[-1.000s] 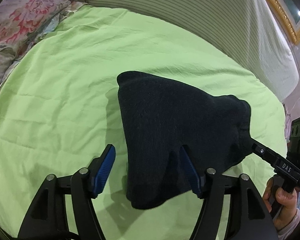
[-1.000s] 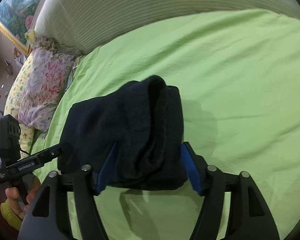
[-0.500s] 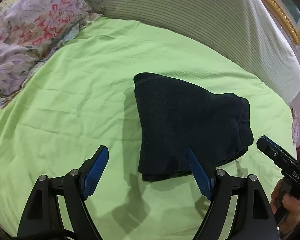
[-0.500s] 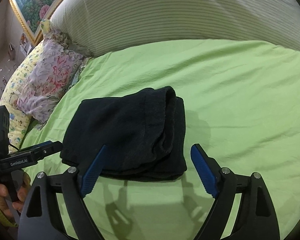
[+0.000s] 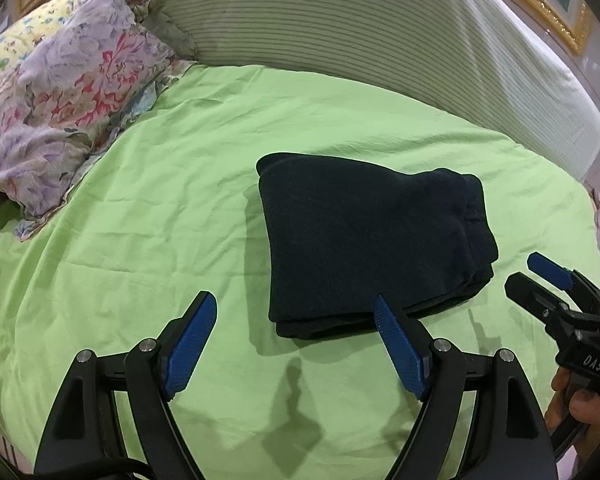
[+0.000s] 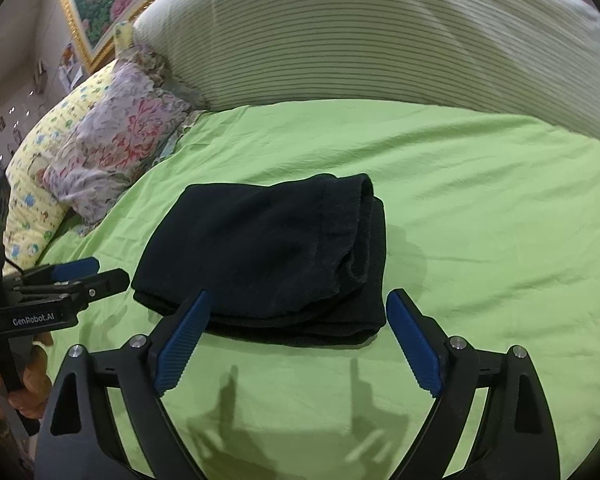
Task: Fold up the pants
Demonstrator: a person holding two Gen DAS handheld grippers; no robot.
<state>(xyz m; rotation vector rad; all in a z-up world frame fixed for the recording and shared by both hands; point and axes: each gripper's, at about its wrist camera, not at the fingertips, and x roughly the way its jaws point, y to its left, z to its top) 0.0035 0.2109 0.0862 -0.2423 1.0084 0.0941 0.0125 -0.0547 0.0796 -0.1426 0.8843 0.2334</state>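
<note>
Dark navy, thick-knit folded pants (image 5: 374, 240) lying flat in a squarish bundle on the wrinkled lime-green bedsheet (image 5: 148, 216), just right of centre in the left wrist view, dead centre in the right wrist view (image 6: 268, 256). Several layers stacked, thick rolled edges showing along the 3 o'clock side of the bundle.

Left gripper (image 5: 296, 326) with black arms and blue ribbed pads: jaws spread wide, nothing between them but sheet. Right-hand pad overlapping the near edge of the pants at about 5 o'clock of the bundle in that view, touching or not, can't tell. Also visible from the other camera at 9 o'clock (image 6: 96, 274), held in a hand (image 6: 28, 380), apart from the cloth.

Right gripper (image 6: 298, 322), same build: jaws opening, wide apart, nothing gripped. Near edge of the pants sitting just past the tips, left-hand pad overlapping the edge in the view, right-hand pad just off the bundle's corner. Shows up in the left wrist view at 4 o'clock (image 5: 534, 276), a hand (image 5: 580, 408) on its handle, clear of the pants.

Pale ribbed, striped bolster (image 6: 380, 48) running across 12 o'clock behind the sheet. Floral pink-and-lilac pillow (image 5: 60, 92) at 10 o'clock, yellow printed pillow (image 6: 36, 184) beside it. Gold picture frame (image 6: 70, 20) up on the wall at 11 o'clock in the right wrist view. Gripper shadows on the sheet at 6 o'clock.
</note>
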